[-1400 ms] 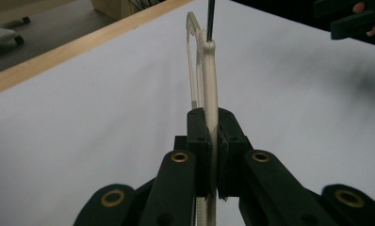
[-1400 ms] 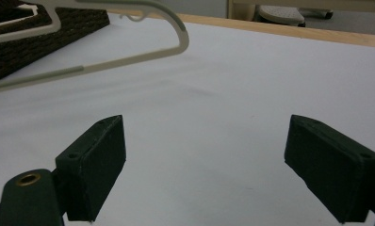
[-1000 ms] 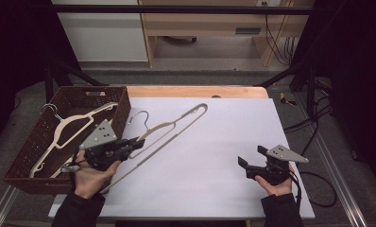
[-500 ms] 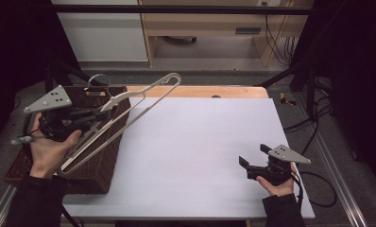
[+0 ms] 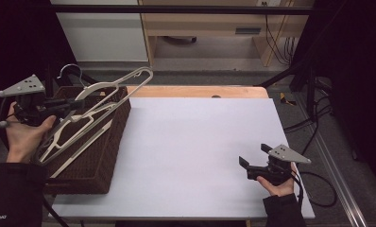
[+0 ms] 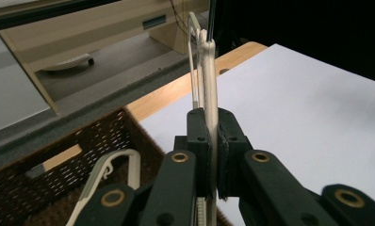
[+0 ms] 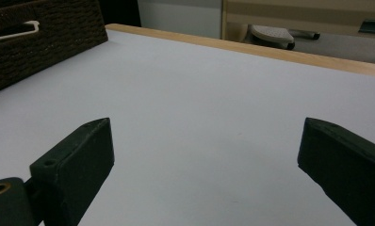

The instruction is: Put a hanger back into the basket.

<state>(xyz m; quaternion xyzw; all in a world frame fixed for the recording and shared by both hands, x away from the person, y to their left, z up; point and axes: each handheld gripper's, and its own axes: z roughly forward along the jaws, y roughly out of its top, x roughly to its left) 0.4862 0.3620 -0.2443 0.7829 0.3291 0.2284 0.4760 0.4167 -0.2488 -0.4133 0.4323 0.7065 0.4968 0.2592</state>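
A cream plastic hanger (image 5: 111, 85) with a metal hook hangs tilted over the brown wicker basket (image 5: 94, 163) at the table's left. My left gripper (image 5: 75, 101) is shut on its upper arm, and one end pokes out past the basket's far right corner. In the left gripper view the jaws pinch the hanger (image 6: 210, 80) edge-on. A second cream hanger (image 5: 84, 124) lies inside the basket, as does the hanger (image 6: 122, 162) under my jaws. My right gripper (image 5: 253, 156) rests near the table's front right, open and holding nothing, as the right gripper (image 7: 204, 155) view confirms.
The white table top (image 5: 195, 142) stretches between the basket and my right gripper, with a wooden strip (image 5: 200, 91) along its far edge. The basket's side (image 7: 44, 44) stands far left ahead of the right gripper. Cables (image 5: 318, 123) trail off the right side.
My left gripper carried the hanger from the table top up and left, over the basket, and has since turned it flatter and lower. The right gripper has stayed put.
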